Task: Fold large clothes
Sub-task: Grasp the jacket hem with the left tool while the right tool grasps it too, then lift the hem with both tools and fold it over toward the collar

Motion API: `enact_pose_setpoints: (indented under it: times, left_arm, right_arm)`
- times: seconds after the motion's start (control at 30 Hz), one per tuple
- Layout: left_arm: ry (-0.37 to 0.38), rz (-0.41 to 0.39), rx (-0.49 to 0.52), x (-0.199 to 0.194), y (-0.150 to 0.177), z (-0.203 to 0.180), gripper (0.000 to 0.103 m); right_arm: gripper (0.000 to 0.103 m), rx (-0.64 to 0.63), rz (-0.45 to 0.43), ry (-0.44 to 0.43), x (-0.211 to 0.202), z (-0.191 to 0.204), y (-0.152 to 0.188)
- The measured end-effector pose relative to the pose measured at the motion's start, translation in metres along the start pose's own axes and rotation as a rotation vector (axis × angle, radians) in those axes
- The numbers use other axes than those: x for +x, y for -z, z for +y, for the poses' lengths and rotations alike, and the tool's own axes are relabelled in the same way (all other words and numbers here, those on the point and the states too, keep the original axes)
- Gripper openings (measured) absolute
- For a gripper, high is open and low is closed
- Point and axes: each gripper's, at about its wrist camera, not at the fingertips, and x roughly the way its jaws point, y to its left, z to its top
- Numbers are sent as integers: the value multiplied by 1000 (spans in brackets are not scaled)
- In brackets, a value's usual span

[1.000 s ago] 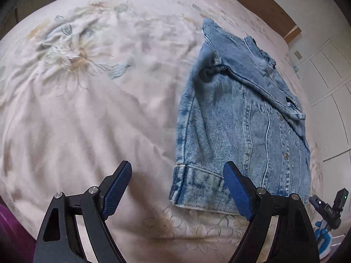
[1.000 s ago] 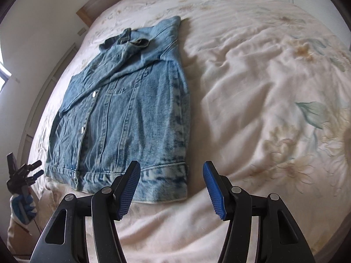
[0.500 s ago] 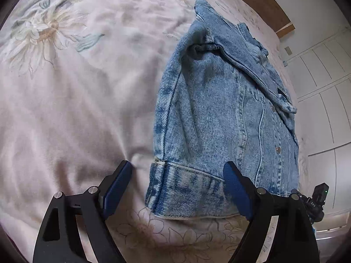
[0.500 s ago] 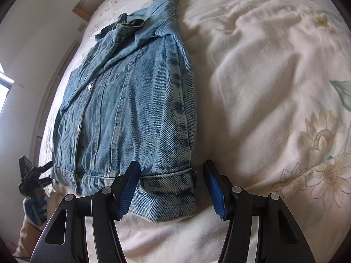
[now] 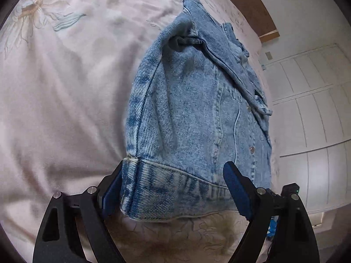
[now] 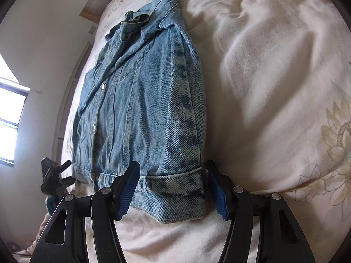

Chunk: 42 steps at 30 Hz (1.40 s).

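A blue denim jacket (image 5: 197,118) lies folded lengthwise on a cream floral bedspread (image 5: 65,87), collar far, hem near. My left gripper (image 5: 175,191) is open, its blue pads straddling the left corner of the hem cuff. In the right wrist view the jacket (image 6: 142,109) lies the same way. My right gripper (image 6: 173,189) is open, its pads either side of the right corner of the hem cuff. The denim sits between both pairs of pads without being clamped.
The bedspread (image 6: 274,87) stretches wide beside the jacket. A wooden headboard (image 5: 252,6) lies beyond the collar. White wardrobe doors (image 5: 311,100) stand at the right of the left wrist view. A window (image 6: 11,120) is at the left of the right wrist view.
Both grippers moved forward and down to the jacket's hem. The hem corners now sit between the open pads, where before they lay ahead of them.
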Motion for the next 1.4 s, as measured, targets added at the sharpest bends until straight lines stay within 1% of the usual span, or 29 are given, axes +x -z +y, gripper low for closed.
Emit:
enact_pose_setpoints:
  times: [0.1, 0.17, 0.2, 0.27, 0.33, 0.4, 0.43, 0.53, 0.77, 0.83, 0.87, 0.9, 1.0, 1.07, 1.27, 1.4]
  left_arm:
    - [30, -7, -12, 0, 1, 2, 81]
    - [30, -11, -10, -1, 3, 1, 79]
    - [29, -12, -8, -1, 3, 0, 76]
    - [15, -18, -7, -1, 5, -1, 66]
    - [11, -24, -17, -2, 9, 1, 50]
    - [17, -28, -34, -3, 11, 4, 44]
    - [17, -29, -36, -3, 11, 4, 42]
    - [4, -21, -26, -2, 12, 2, 42]
    - [-91, -5, 27, 6, 16, -8, 41]
    - [-119, -9, 45, 7, 18, -12, 37]
    - [-130, -12, 55, 6, 19, -13, 36]
    - [-138, -16, 62, 9, 21, -17, 29]
    - [-154, -35, 87, 10, 25, -24, 21]
    - [-165, -47, 108, 9, 28, -28, 18]
    - [-159, -56, 102, 11, 30, -30, 17]
    - [-141, -43, 81, 7, 28, -23, 18]
  right_arm:
    - [64, 19, 4, -43, -1, -4, 0]
    - [64, 14, 10, -54, -1, -5, 1]
    - [63, 6, 13, -55, -1, -4, 2]
    - [62, -10, 16, -59, 0, -1, 3]
    - [58, -26, 8, -71, -2, 1, 6]
    - [49, -27, 0, -88, -2, 1, 7]
    - [47, -25, -2, -100, -2, 0, 8]
    - [47, -33, 0, -100, -2, 0, 9]
    - [47, -24, 8, -93, 1, -2, 10]
    - [45, -32, 3, -84, 1, -1, 11]
    - [41, -35, 1, -80, 1, 1, 11]
    - [37, -39, 0, -80, 1, 1, 11]
    - [31, -57, -2, -81, 1, 4, 14]
    - [29, -67, -6, -72, 0, 6, 15]
    - [29, -72, -6, -44, 1, 8, 17]
    - [29, -66, -7, -35, 1, 7, 17]
